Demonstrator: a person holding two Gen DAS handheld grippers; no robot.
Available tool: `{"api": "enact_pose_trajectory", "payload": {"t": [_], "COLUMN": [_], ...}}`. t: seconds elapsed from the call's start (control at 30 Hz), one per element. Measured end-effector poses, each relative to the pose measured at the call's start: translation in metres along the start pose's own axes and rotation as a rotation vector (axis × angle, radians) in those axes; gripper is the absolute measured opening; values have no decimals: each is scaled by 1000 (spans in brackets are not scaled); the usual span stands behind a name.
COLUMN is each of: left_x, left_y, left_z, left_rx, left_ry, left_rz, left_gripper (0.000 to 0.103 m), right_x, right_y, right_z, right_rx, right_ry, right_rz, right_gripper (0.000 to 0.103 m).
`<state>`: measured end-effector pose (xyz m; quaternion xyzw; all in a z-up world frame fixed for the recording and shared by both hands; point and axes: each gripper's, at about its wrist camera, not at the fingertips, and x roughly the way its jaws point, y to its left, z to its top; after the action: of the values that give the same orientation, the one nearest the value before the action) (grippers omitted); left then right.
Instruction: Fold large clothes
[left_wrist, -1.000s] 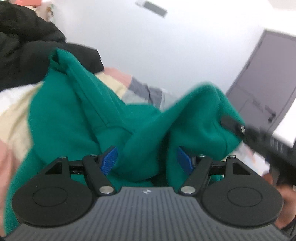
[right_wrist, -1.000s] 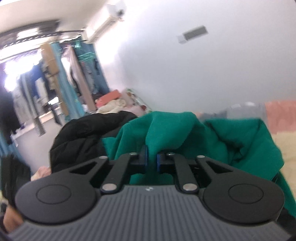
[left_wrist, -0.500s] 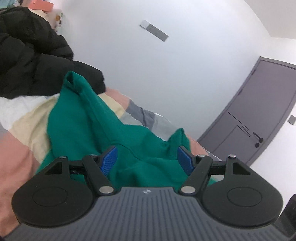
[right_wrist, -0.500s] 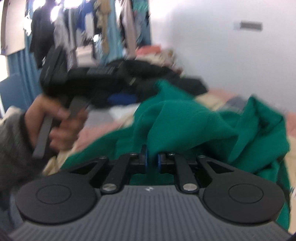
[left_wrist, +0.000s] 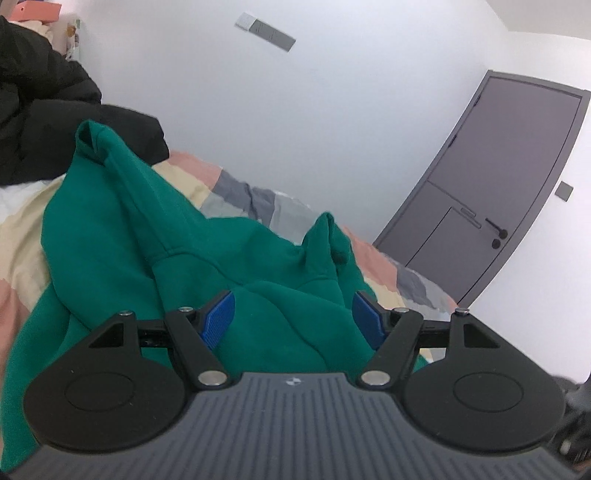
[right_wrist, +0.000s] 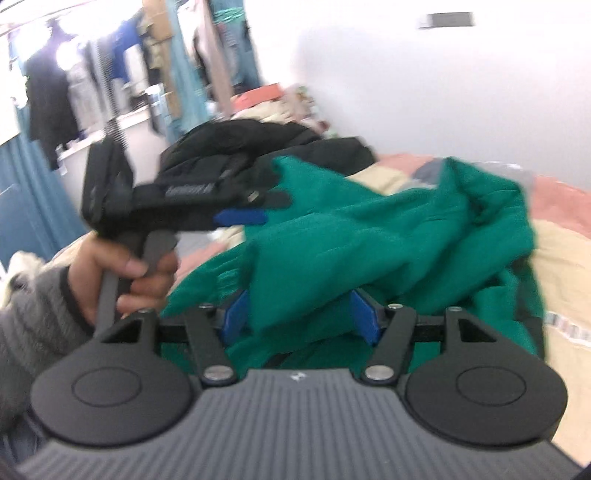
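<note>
A large green sweatshirt (left_wrist: 122, 236) lies crumpled on the bed, with one cuff sticking up at the back left. My left gripper (left_wrist: 291, 321) hangs just over its near folds, open, its blue pads well apart and not pressing the cloth. In the right wrist view the sweatshirt (right_wrist: 388, 229) spreads across the bed. The jaws of my right gripper (right_wrist: 299, 314) are opening; a green fold lies between the pads, which no longer pinch it. The left gripper (right_wrist: 266, 208) shows there too, held by a hand (right_wrist: 129, 269) in a grey sleeve.
A black padded jacket (left_wrist: 37, 110) is heaped at the bed's far end, beside the sweatshirt. The patchwork blanket (left_wrist: 22, 229) covers the bed. A grey door (left_wrist: 498, 177) stands at the right. A blurred rack of hanging clothes (right_wrist: 110, 55) fills the far left.
My right gripper, shut on a green fold before, has parted its jaws and swung sideways. The lifted part of the sweatshirt has dropped onto the bed. The left gripper stayed open.
</note>
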<state>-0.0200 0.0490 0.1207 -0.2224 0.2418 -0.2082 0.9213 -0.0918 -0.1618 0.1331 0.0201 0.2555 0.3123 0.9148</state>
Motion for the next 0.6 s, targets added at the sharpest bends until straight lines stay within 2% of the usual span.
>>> {"api": "enact_pose_trajectory", "payload": {"t": [0.07,0.13,0.2,0.3,0.37,0.43,0.5,0.6], "left_x": [5,14,24,38,45,47,46,43], "left_y": [0,-2,-8,-11,-10,-6,0,4], "left_z": [-2,-6,-13,-27,-34,-37,-34,-29], "left_rx": [5,40,103,146,150,139,104,97], "left_ry": [28,89,160,254,307,321,325,307], "left_rz": [-1,4,41,107,147,153,143,122], "left_gripper": [74,74,74,74,75,75,75,75], "right_x": [-5,-5,1,24,47,72,99,129], "right_y": [-7,-17,-26,-39,-47,-52,-57,-66], "right_z": [5,12,22,39,48,51,48,34], "right_rx": [31,62,109,164,175,175,194,243], "right_ry": [-20,-39,-56,-70,-38,1,46,108], "right_rz": [-49,-87,-128,-154,-164,-167,-142,-86], "right_gripper": [63,63,63,63,61,47,41,40]}}
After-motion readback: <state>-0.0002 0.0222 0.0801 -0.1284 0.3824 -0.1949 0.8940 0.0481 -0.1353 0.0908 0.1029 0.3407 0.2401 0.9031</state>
